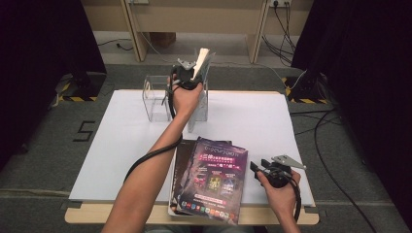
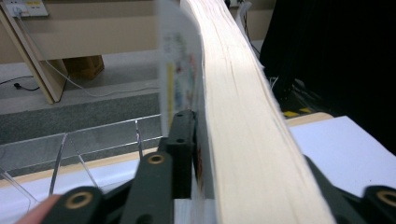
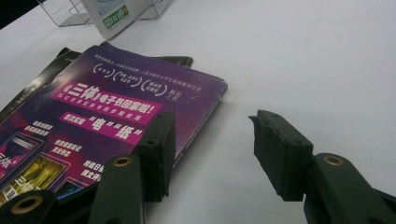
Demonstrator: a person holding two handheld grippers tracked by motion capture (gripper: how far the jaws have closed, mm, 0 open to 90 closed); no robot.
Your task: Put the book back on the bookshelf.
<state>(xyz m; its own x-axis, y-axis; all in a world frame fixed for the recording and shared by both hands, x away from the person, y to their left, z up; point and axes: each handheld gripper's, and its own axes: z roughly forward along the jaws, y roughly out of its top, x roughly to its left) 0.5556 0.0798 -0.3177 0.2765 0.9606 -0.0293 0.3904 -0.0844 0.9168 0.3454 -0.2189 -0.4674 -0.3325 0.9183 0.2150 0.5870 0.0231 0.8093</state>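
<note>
Left hand-held gripper (image 1: 190, 77) clamped on book (image 1: 200, 62), lowering into acrylic rack (image 1: 156, 99) at 12 o'clock; right hand-held gripper (image 1: 258, 168) released, next purple magazine (image 1: 214, 179)

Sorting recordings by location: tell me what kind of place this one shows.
Probably a lab or studio set up for recording, not a home: black curtains flank a white-topped table, cables trail over grey carpet, and hazard-striped stand bases sit at the far corners.
</note>
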